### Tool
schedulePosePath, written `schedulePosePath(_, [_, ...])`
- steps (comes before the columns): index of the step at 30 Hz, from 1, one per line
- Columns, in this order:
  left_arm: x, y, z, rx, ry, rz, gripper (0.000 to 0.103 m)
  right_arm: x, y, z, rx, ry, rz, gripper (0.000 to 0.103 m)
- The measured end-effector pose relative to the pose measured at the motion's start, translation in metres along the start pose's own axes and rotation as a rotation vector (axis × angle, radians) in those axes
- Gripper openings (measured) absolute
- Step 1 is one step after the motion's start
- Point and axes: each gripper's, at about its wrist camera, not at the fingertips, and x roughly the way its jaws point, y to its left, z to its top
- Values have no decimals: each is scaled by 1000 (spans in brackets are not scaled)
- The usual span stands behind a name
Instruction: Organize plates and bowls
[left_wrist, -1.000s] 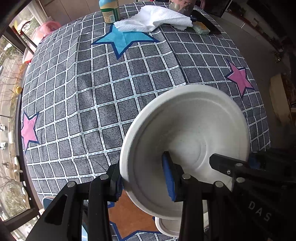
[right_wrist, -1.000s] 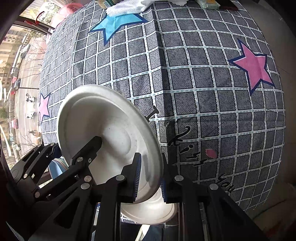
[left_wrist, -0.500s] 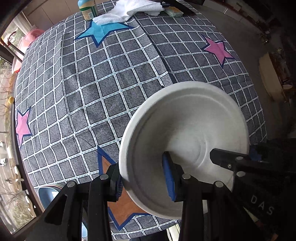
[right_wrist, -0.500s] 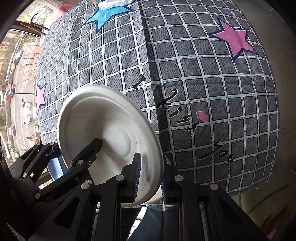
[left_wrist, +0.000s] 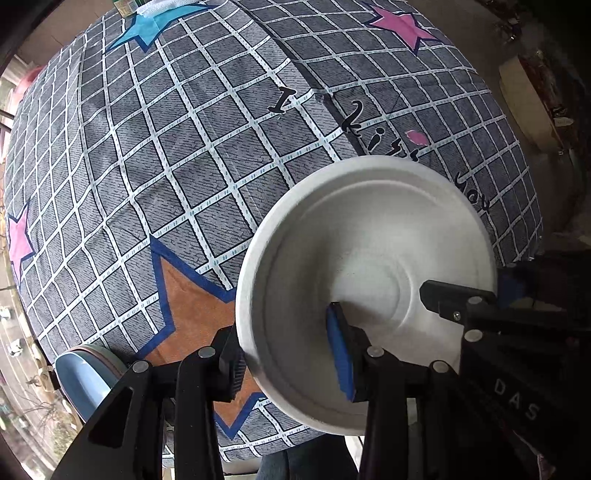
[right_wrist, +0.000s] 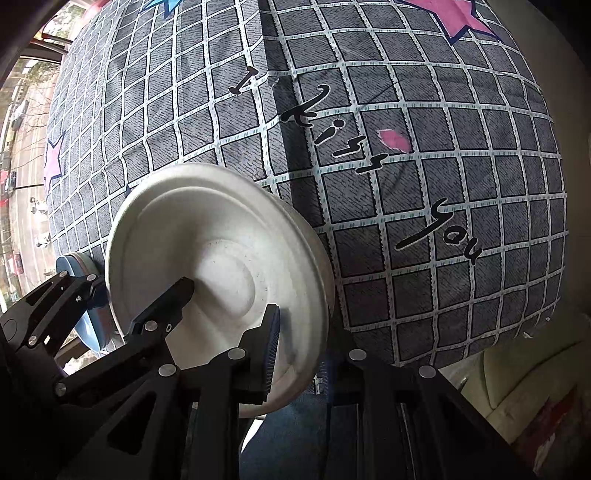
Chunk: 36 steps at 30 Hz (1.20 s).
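A white bowl (left_wrist: 369, 236) is held tilted in the air over the near edge of the table, gripped on opposite sides of its rim. My left gripper (left_wrist: 288, 354) is shut on its left rim. My right gripper (right_wrist: 299, 350) is shut on its right rim; the bowl also shows in the right wrist view (right_wrist: 207, 236). A blue plate (left_wrist: 81, 376) sits at the table's near left corner, partly hidden behind my left gripper, and shows in the right wrist view (right_wrist: 70, 266) too.
The table wears a grey checked cloth (left_wrist: 184, 147) with coloured stars and black lettering. A white cloth (left_wrist: 166, 5) and a jar lie at the far edge. The cloth hangs over the near edge (right_wrist: 461, 325).
Both grippers have pulled back toward the near edge with the bowl between them. The far objects have shrunk away and the blue plate has come into view.
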Motion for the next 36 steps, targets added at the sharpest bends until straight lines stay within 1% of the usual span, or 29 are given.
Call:
schedulePosePath(1, [2,1,-1,-2,6,7,49,2,1,-1,3,2,2,22])
schedulePosePath(2, [3,2,-1,-5,8,15,58,3,1,-2,4,2,0,22])
schedulePosePath(3, [4,4,-2,-9,5,16,65,6,3,0,3,-2,1,22])
schedulePosePath(4, [3,5,-3,-12,0,20,75,5,4,-1,0,-6,6,26])
schedulePosePath(5, [2,7,-4,-12,-10,23,79,9,10,-1,1,-10,11,47])
schedulePosePath(6, [1,8,-6,-13,-18,20,79,7,10,-3,3,-19,6,79])
schedulePosePath(7, [-1,10,-7,-14,-21,19,80,6,12,-1,0,-35,4,85])
schedulePosePath(8, [-2,11,-8,-18,-26,19,80,3,14,-2,-10,-52,4,85])
schedulePosePath(11, [-11,15,-9,-42,-52,19,81,-7,17,-1,-34,-67,-17,85])
schedulePosePath(13, [-15,18,-9,-53,-67,15,81,-11,16,1,-22,-74,-13,85])
schedulePosePath(15, [-18,20,-9,-64,-80,17,81,-14,11,1,2,-79,-7,103])
schedulePosePath(19, [-23,25,-10,-88,-99,25,82,-29,-6,0,41,-108,6,103])
schedulePosePath(22, [-27,25,-7,-104,-110,30,82,-33,-12,-4,64,-124,3,103])
schedulePosePath(24, [-32,32,-7,-107,-117,29,82,-36,-16,-5,77,-129,4,103])
schedulePosePath(32, [-39,32,-10,-101,-129,43,83,-41,-42,-8,105,-134,6,103])
schedulePosePath(34, [-45,39,-11,-102,-129,45,83,-50,-52,-14,107,-132,9,103])
schedulePosePath(36, [-35,28,-10,-103,-127,49,83,-51,-53,-13,104,-131,7,103])
